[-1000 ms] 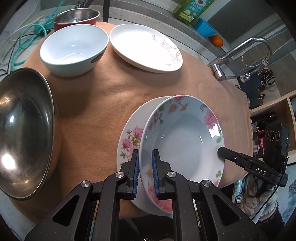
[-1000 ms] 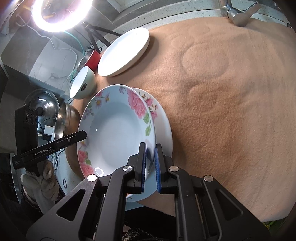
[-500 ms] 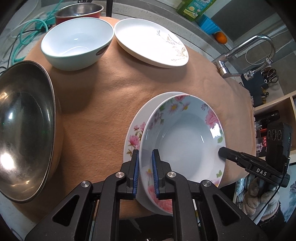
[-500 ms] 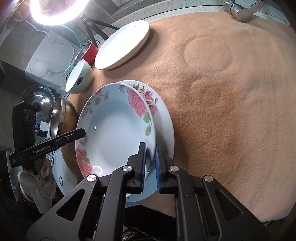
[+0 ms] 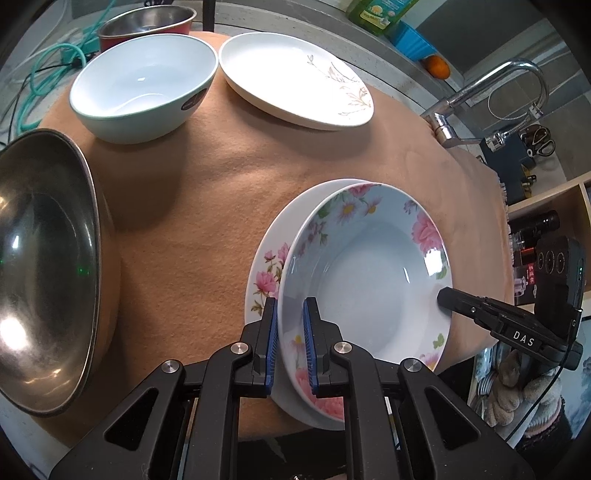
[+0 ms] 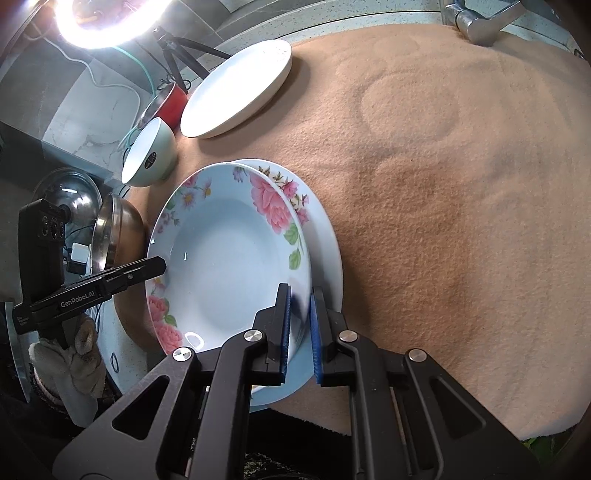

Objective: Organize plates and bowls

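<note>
A deep floral plate (image 5: pixel 373 269) sits over a second floral plate (image 5: pixel 273 254) on the tan cloth. My left gripper (image 5: pixel 290 317) is shut on the deep plate's near rim. My right gripper (image 6: pixel 300 306) is shut on the opposite rim of the same plate (image 6: pixel 229 258), with the lower floral plate (image 6: pixel 325 243) just beyond it. Each gripper shows in the other's view, the right one (image 5: pixel 443 295) and the left one (image 6: pixel 160 263). A white plate with a gold sprig (image 5: pixel 295 77) and a pale green bowl (image 5: pixel 144 85) stand at the back.
A large steel bowl (image 5: pixel 44 266) stands at the left edge. A red pot with steel inside (image 5: pixel 147 18) is behind the green bowl. A tap (image 5: pixel 480 92) rises at the right of the cloth. The right wrist view shows bare cloth (image 6: pixel 443 184) on its right side.
Both grippers have carried the deep floral plate slightly, so it sits more squarely over the lower floral plate. Both stay shut on its rim.
</note>
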### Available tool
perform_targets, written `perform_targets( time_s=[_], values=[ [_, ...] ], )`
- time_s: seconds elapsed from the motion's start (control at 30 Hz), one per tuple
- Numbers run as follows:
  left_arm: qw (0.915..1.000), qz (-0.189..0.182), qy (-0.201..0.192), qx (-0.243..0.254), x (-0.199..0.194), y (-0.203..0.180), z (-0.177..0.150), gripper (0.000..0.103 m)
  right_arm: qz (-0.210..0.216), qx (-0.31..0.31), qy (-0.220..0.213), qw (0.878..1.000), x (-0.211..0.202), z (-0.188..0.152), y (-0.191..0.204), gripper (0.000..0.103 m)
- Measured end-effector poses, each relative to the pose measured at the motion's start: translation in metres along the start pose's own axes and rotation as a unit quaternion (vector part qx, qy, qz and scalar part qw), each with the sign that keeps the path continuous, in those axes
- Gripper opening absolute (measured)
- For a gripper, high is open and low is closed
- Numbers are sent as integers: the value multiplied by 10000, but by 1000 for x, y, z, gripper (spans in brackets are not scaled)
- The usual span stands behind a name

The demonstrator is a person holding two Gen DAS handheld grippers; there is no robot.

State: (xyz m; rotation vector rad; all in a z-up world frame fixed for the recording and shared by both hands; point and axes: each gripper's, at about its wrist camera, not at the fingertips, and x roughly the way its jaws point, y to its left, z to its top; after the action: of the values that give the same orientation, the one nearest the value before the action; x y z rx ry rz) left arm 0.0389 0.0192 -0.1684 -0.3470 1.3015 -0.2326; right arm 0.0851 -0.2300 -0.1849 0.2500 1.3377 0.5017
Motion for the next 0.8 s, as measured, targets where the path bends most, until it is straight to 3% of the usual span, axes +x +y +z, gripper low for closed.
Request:
perform_targets(
  time_s=[0.8],
  values=[
    [9966,510,-47,645,1,-13,0,12,-607,-256,-13,9978,1,-3,15,14]
  ],
)
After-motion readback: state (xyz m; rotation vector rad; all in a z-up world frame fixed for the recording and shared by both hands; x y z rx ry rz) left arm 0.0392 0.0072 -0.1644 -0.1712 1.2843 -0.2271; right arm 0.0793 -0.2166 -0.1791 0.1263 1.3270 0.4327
